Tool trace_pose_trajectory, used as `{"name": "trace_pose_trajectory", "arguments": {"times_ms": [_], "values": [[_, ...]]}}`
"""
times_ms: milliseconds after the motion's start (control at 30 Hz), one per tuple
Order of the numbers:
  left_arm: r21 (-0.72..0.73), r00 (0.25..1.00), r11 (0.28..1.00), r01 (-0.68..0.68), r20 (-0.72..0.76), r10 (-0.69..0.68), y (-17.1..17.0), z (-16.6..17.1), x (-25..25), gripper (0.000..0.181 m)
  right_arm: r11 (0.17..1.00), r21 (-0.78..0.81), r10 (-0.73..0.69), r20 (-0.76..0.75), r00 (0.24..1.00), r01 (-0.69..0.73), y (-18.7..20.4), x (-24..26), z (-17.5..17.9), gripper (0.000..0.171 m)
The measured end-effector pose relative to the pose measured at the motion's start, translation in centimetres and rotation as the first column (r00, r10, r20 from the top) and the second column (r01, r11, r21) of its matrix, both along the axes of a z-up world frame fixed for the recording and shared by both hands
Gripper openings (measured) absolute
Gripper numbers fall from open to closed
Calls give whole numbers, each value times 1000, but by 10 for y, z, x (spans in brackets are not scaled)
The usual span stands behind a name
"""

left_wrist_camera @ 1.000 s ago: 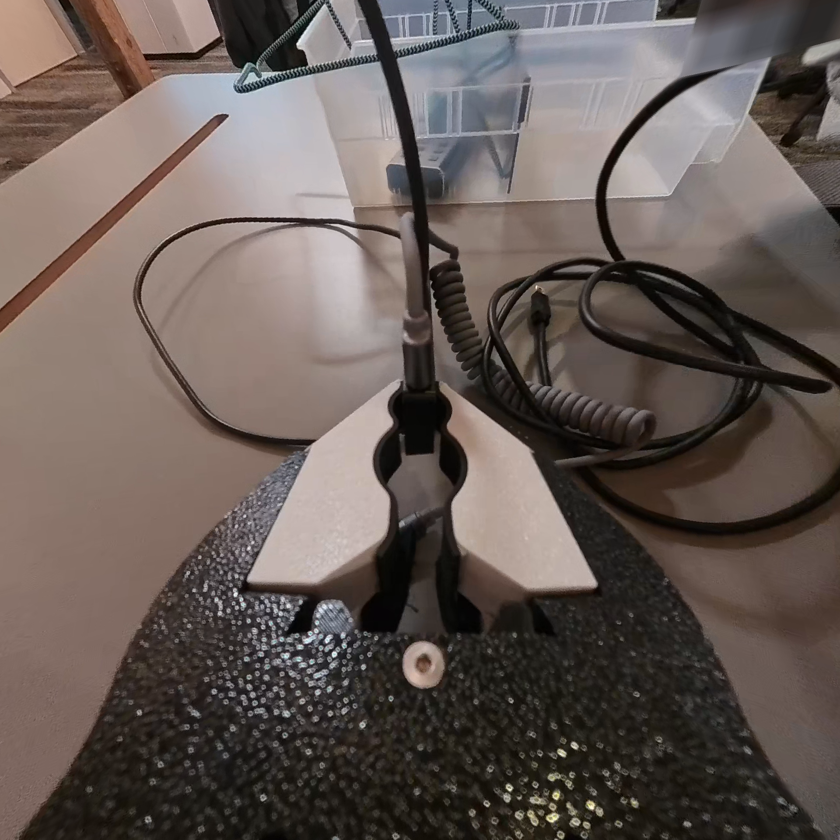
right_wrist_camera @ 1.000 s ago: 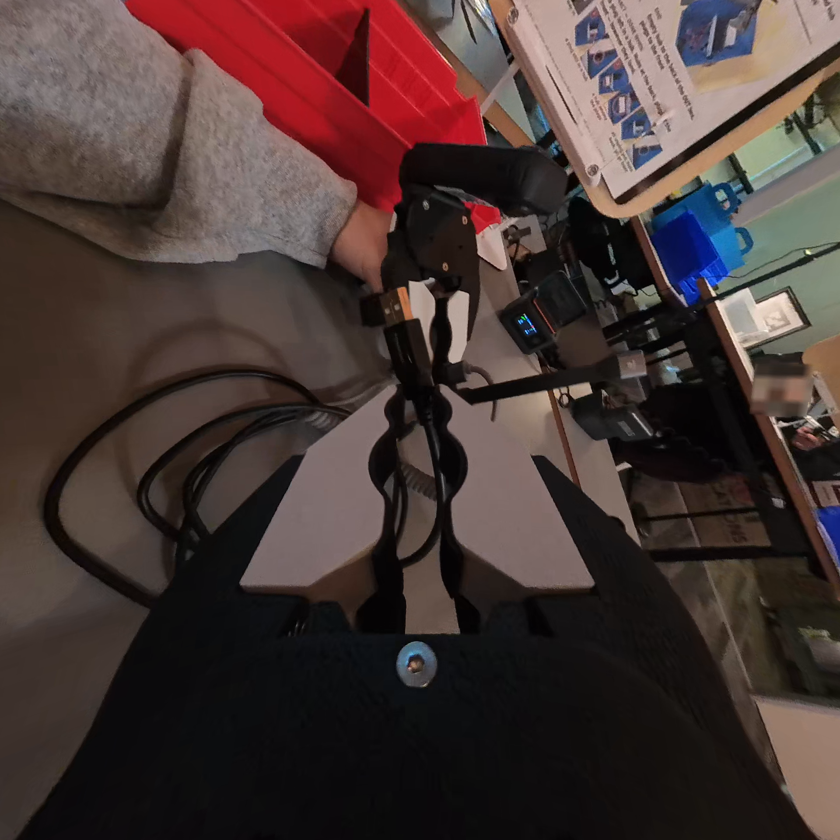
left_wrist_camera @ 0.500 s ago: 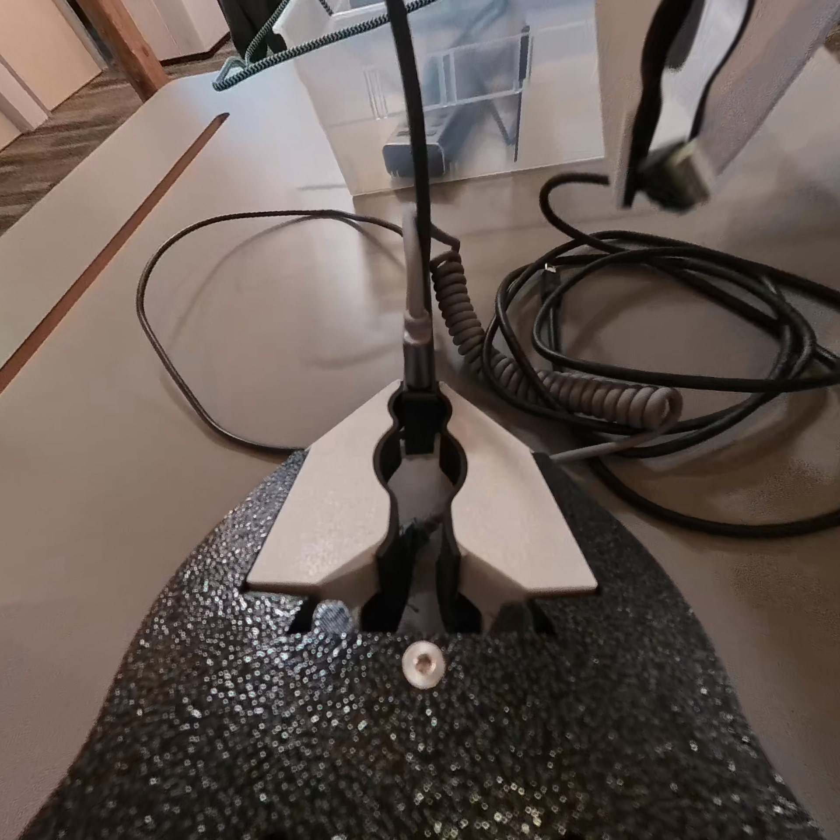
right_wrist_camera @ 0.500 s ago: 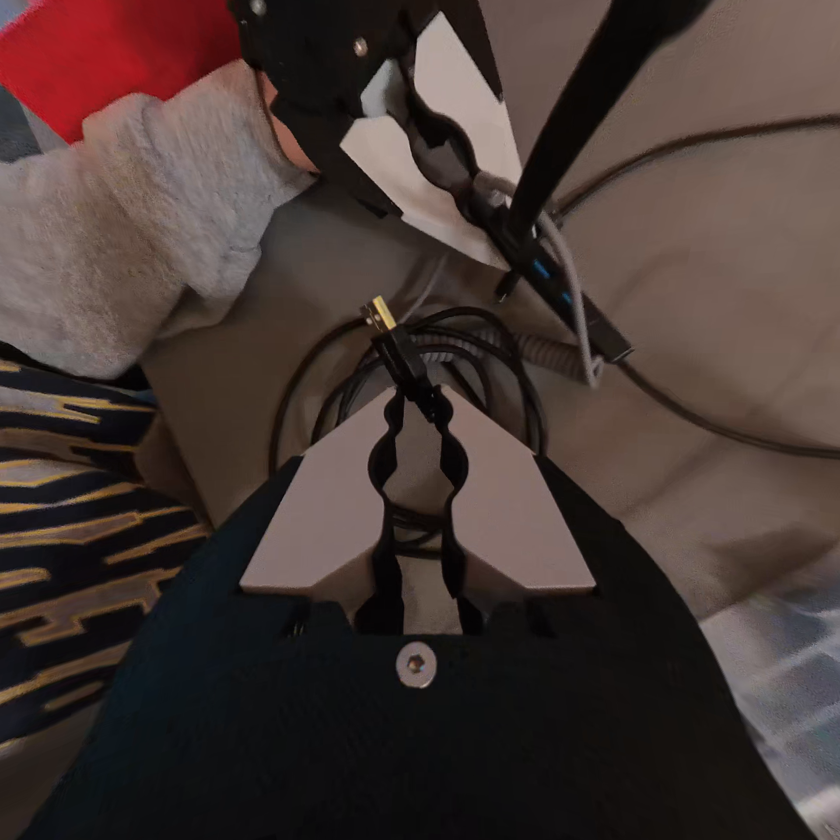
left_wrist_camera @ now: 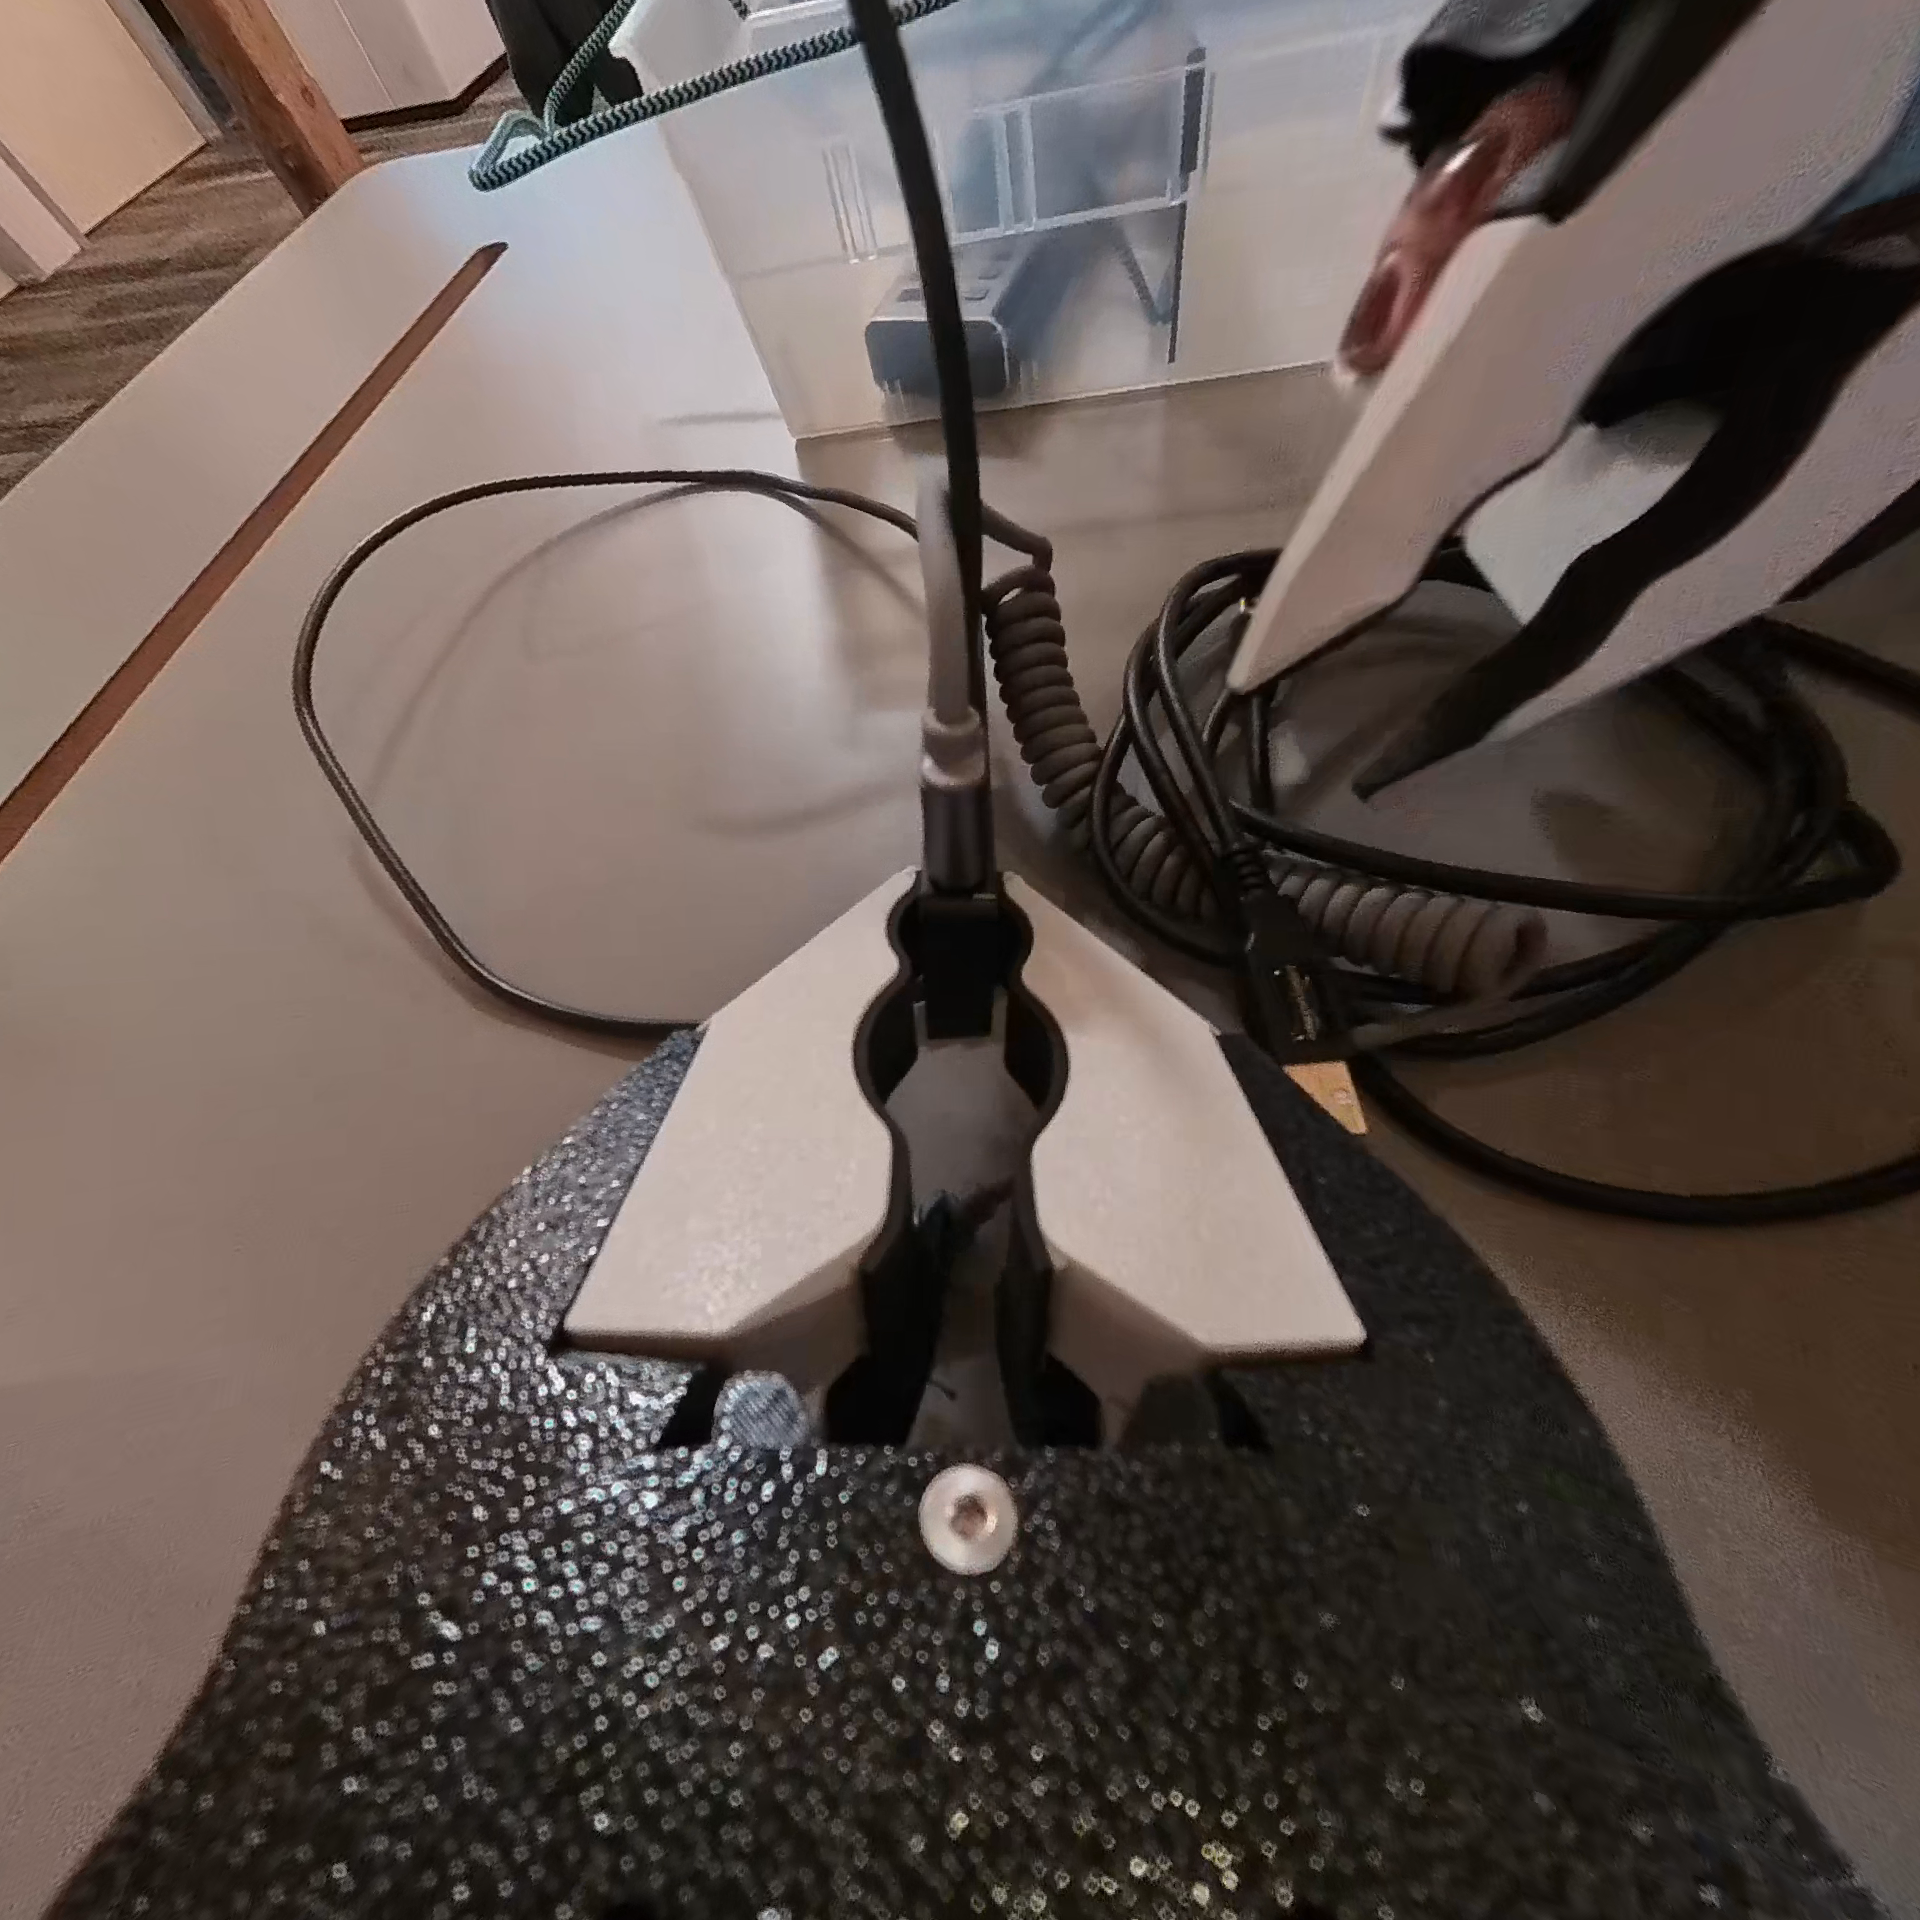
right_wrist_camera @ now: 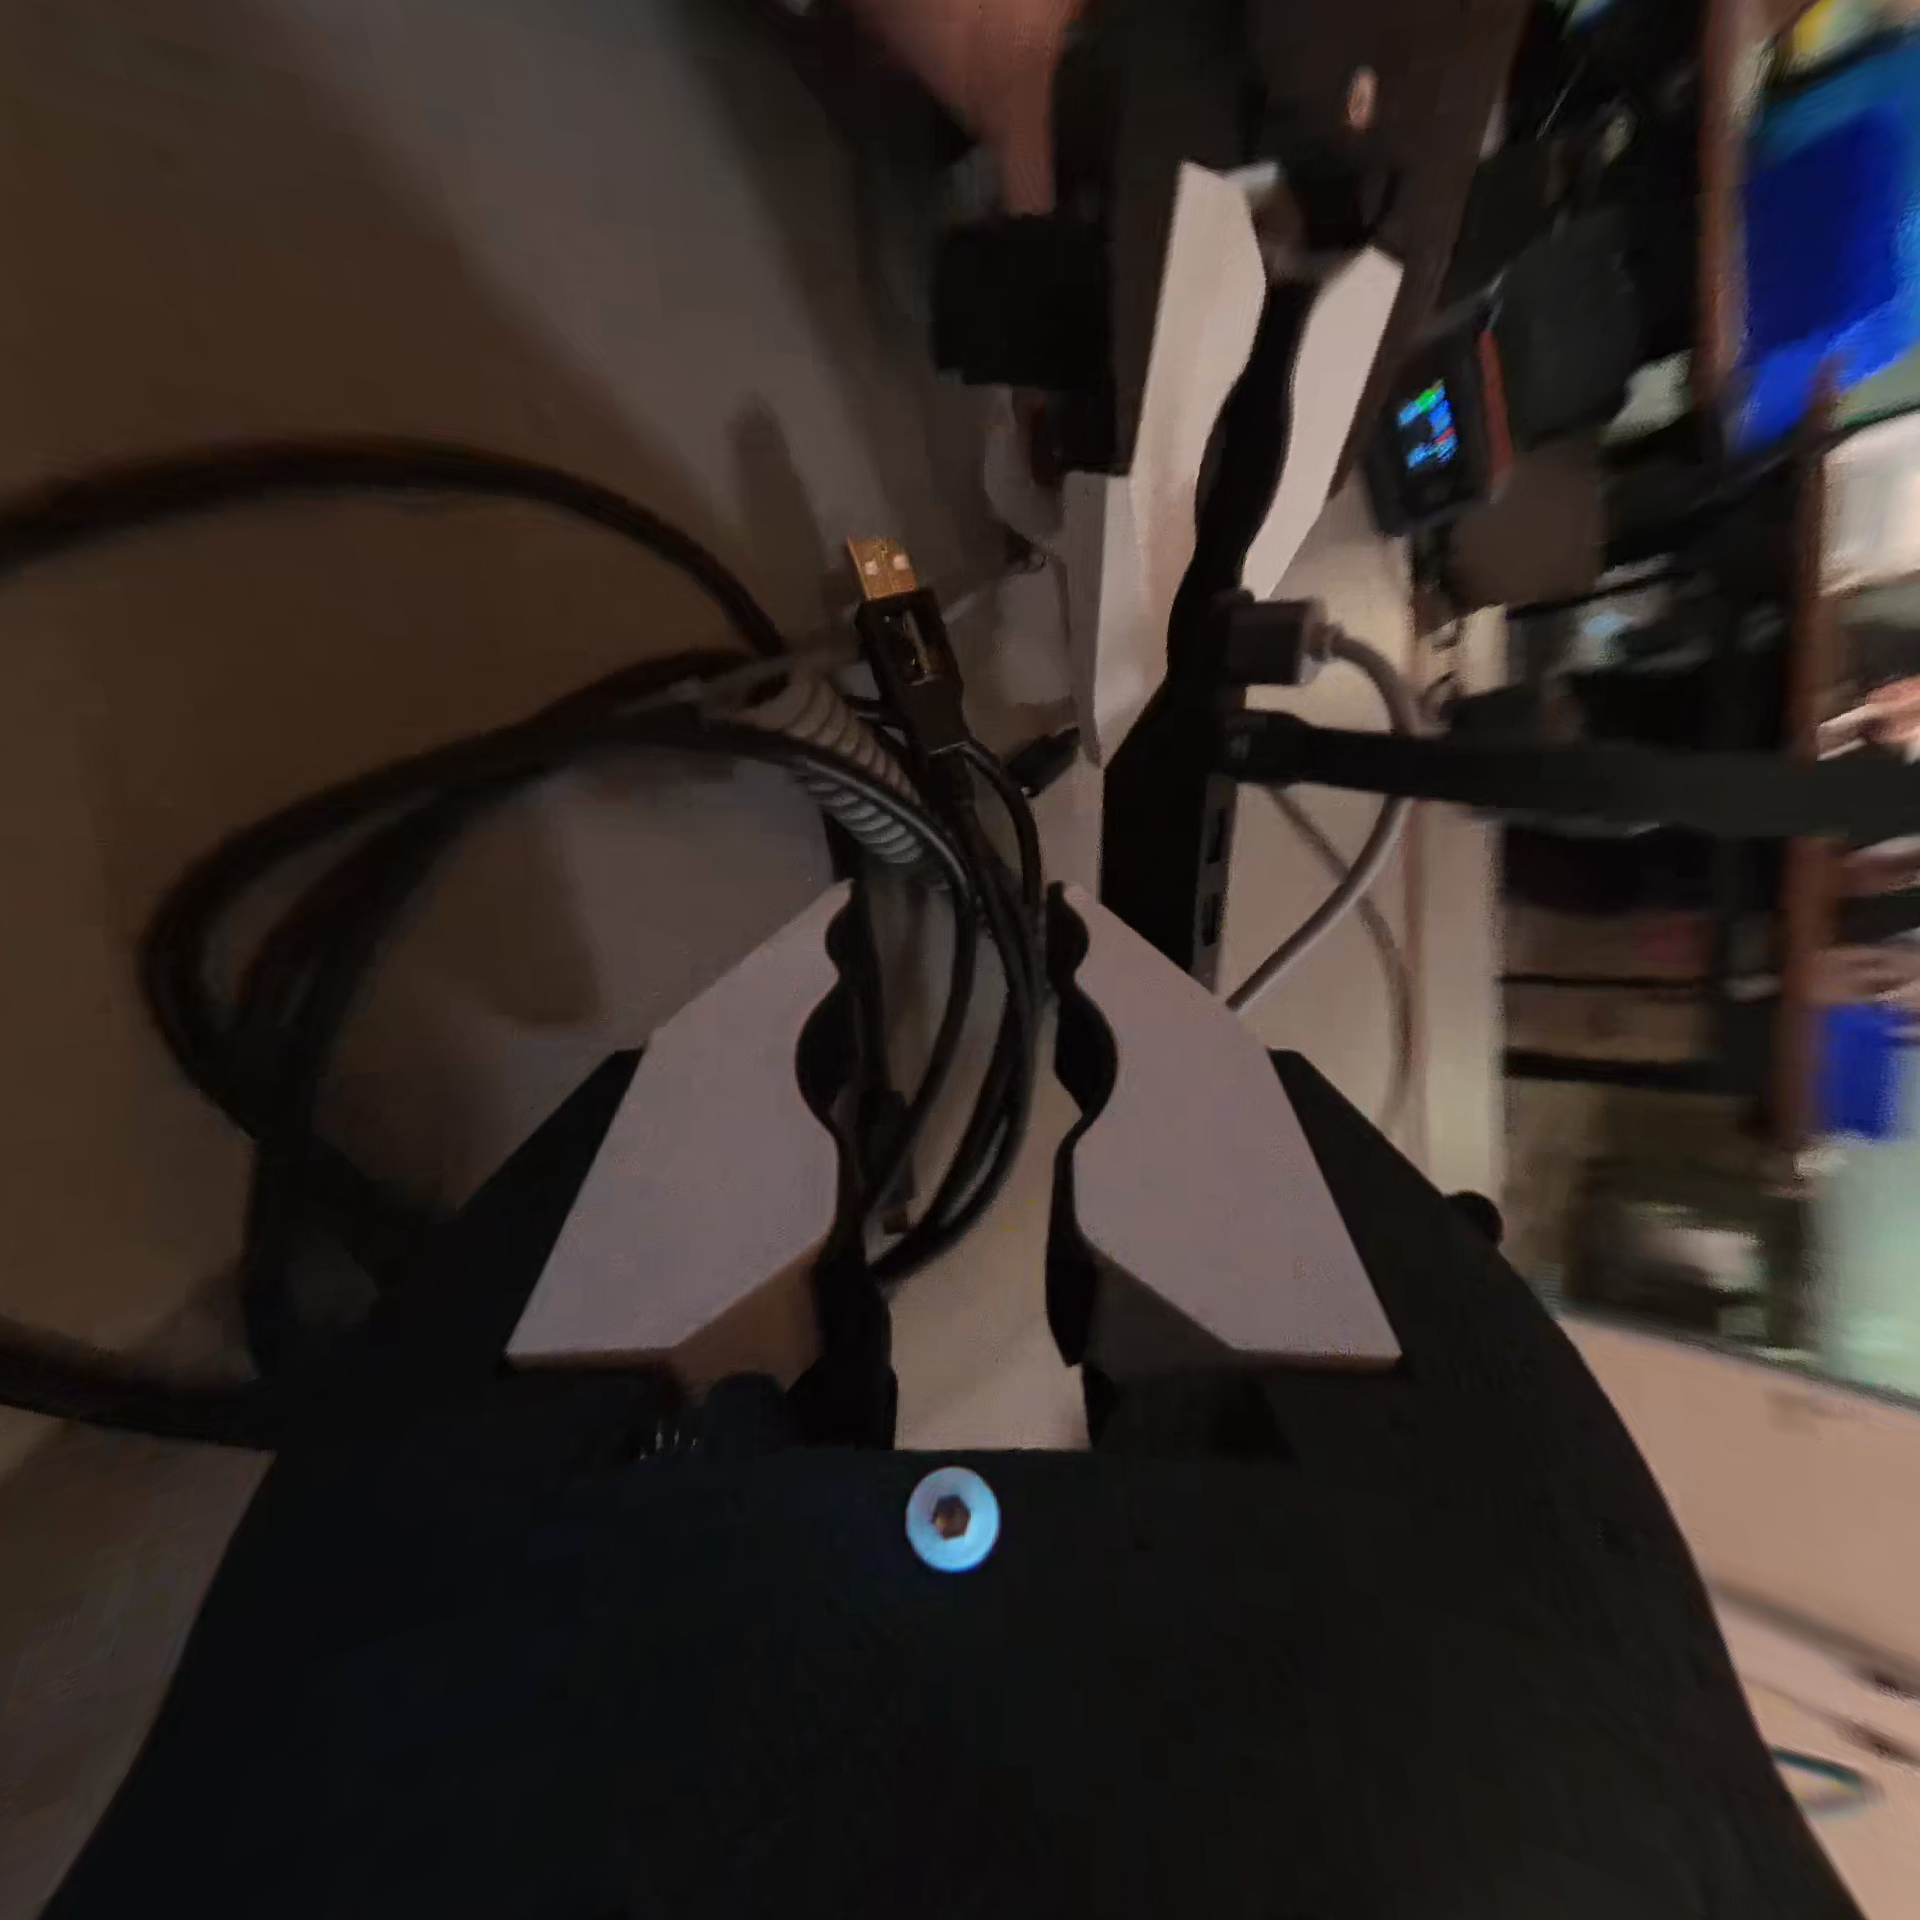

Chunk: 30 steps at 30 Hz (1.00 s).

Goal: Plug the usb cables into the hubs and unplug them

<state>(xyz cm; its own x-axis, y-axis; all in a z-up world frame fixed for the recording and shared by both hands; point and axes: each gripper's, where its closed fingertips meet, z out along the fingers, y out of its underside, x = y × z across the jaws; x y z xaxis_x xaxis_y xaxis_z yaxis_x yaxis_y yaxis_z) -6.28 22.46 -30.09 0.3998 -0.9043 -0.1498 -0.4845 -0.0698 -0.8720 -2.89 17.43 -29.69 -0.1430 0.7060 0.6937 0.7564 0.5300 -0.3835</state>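
My left gripper (left_wrist_camera: 961, 904) is shut on the end of a thin dark USB hub (left_wrist_camera: 956, 987), held above the table. A grey cable (left_wrist_camera: 945, 644) and a black cable (left_wrist_camera: 935, 260) are plugged into the hub. My right gripper (right_wrist_camera: 956, 904) is open and empty over the cable pile; it also shows at the upper right of the left wrist view (left_wrist_camera: 1320, 727). A black USB plug with a gold tip (left_wrist_camera: 1299, 1029) lies on the table beside the pile, just beyond the right fingertips (right_wrist_camera: 899, 634). The right wrist view shows the left gripper (right_wrist_camera: 1195, 644) holding the hub (right_wrist_camera: 1164, 831).
A pile of black cable (left_wrist_camera: 1558, 831) and a grey coiled cable (left_wrist_camera: 1049, 727) lie right of centre. A thin dark cable loops at left (left_wrist_camera: 343, 779). A clear plastic bin (left_wrist_camera: 1091, 125) holding another hub (left_wrist_camera: 935, 353) stands at the back. The tabletop has a dark groove (left_wrist_camera: 260, 540).
My right gripper has opened and let go of the black USB plug, which now lies on the table. The right gripper has swung down over the cable pile. The left gripper still holds the hub.
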Motion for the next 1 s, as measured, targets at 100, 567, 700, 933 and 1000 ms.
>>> {"name": "trace_pose_trajectory", "arguments": {"times_ms": [100,567,700,933,1000], "values": [[-4,1000,1000,1,-1,-1,0,0,0,9,961,258,94,46,995,-102,1,-2,8,21],[-11,1000,1000,6,-12,-6,-1,-2,1,9,956,145,237,141,961,-257,-4,-33,-3,20],[-15,1000,1000,7,-12,-8,-1,-3,1,9,944,186,233,203,951,-271,1,-36,-8,16],[-20,1000,1000,12,-19,-12,-1,-4,1,9,915,265,227,285,931,-305,6,-41,-8,23],[-21,1000,1000,13,-20,-13,-1,-4,1,9,943,202,208,267,941,-266,8,-41,-10,20]]}}
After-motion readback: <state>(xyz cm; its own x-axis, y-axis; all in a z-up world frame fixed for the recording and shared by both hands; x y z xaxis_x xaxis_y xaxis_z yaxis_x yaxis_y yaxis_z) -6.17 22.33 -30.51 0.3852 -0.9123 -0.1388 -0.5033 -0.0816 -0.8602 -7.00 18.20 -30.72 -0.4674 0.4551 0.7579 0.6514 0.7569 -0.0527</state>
